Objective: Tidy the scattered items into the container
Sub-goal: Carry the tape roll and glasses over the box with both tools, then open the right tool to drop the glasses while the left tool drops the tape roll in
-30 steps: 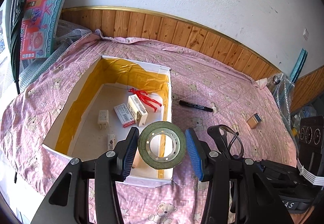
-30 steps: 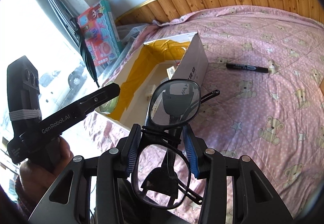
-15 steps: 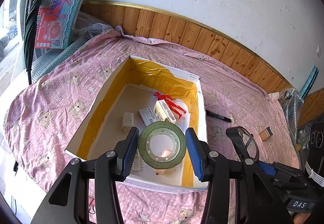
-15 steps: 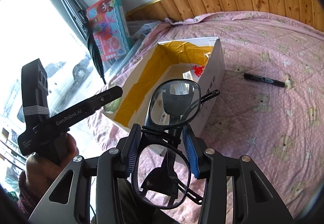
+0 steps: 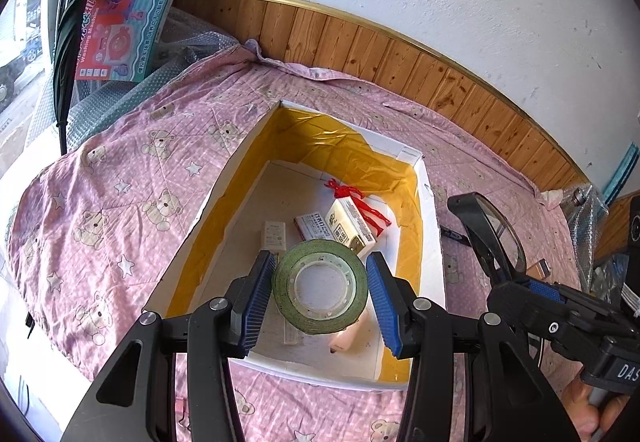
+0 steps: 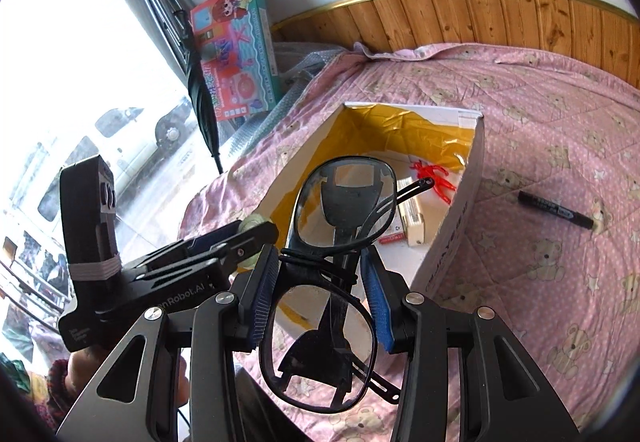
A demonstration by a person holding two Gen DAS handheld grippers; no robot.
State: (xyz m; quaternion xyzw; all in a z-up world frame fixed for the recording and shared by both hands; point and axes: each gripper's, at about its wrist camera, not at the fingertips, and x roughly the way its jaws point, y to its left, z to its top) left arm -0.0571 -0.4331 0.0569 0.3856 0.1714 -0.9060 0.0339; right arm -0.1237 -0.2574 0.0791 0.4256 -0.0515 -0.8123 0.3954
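Blue ribbed pads of the left gripper [image 5: 320,292] are set against a roll of green tape [image 5: 320,286], which is gripped across its width and held above the near end of the white box [image 5: 434,242] lined with yellow tape. The right gripper [image 6: 320,292] is closed on folded black-framed glasses [image 6: 320,270], clamped at the bridge, one lens above the pads and one below; they are held over the box's near right corner. Inside the box are seen a white charger [image 5: 274,235], small cartons [image 5: 350,228] and a red ribbon [image 5: 352,198]. On the pink bear-print quilt [image 6: 560,262], right of the box, a black marker [image 6: 556,210] is left lying.
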